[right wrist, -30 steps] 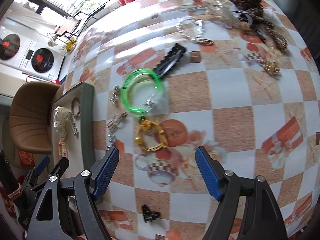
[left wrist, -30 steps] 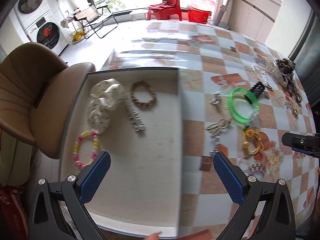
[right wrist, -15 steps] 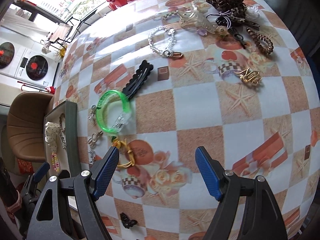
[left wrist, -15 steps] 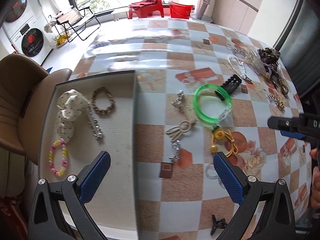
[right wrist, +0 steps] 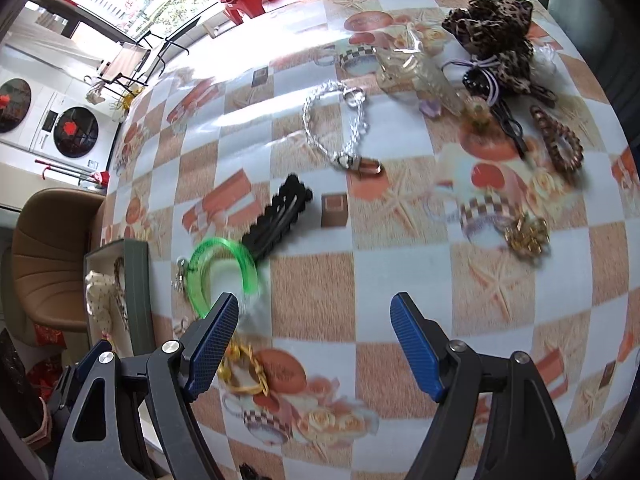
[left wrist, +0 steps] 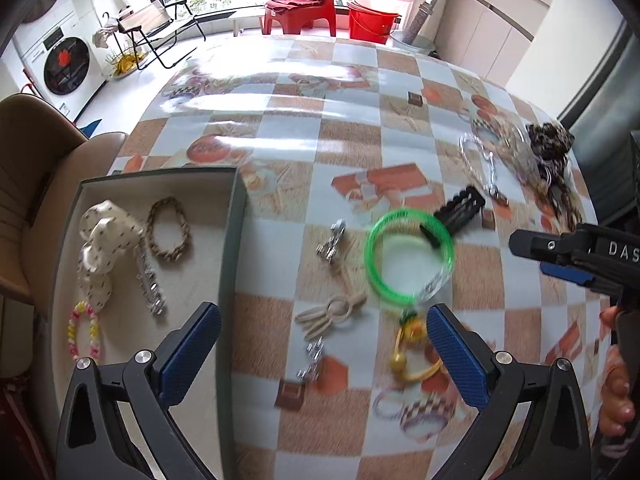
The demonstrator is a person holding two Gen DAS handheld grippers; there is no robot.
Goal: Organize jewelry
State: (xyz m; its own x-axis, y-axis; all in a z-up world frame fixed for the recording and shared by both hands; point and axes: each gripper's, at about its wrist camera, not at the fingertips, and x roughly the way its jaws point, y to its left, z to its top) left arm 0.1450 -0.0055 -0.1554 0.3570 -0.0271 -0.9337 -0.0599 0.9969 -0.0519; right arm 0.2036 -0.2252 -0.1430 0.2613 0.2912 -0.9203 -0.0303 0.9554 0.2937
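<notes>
This was a home: white front-loading washing machines stood by the window, a red plastic chair beyond the checked-oilcloth desk.

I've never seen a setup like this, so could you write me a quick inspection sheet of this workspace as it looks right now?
Surface: table under a glossy checkered orange-and-white tablecloth.
Job's things: grey shallow tray holding a white dotted scrunchie, braided tan bracelet and pink-yellow beaded bracelet; translucent green bangle, black scalloped hair clip and silver chain bracelet loose on the cloth.
Clutter: leopard-print scrunchie in a tangle of hair accessories at the far corner.
Grippers: left gripper and right gripper, jaws open, empty.
Cables: nothing seen.
Surroundings: brown padded chair, red plastic chair, washing machines.
</notes>
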